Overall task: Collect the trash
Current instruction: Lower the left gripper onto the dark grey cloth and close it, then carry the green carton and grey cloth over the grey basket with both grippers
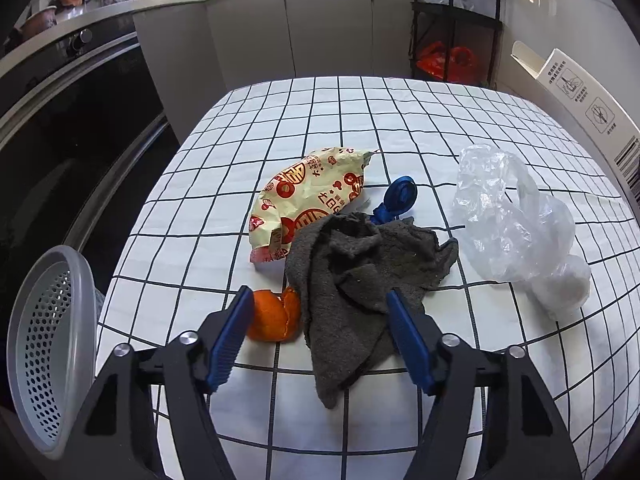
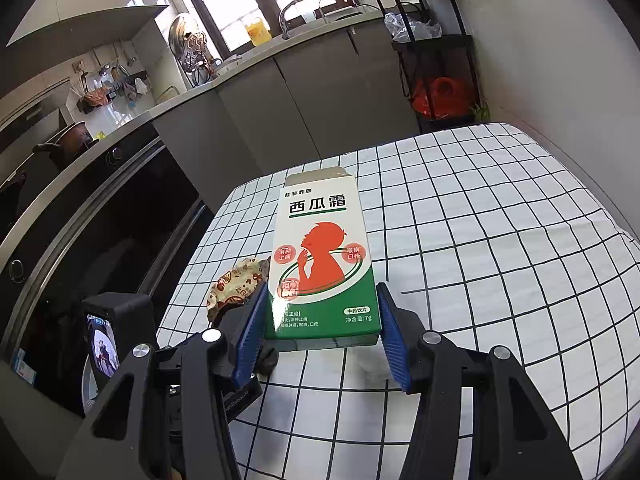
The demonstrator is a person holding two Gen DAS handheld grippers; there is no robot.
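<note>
Checked tablecloth [image 1: 360, 120] beside dark oven [image 1: 60, 140]; left tongs [image 1: 320, 300] apart, right tongs [image 2: 320, 320] clamped on medicine box [image 2: 320, 256]

One yellow-and-red snack wrapper [image 1: 304, 196], one orange peel [image 1: 276, 316], one grey rag [image 1: 360, 280], one blue clip [image 1: 396, 200], one clear plastic bag [image 1: 516, 224], one medicine box [image 2: 320, 260], one perforated grey basket [image 1: 48, 352], one checked table [image 1: 360, 112].
</note>
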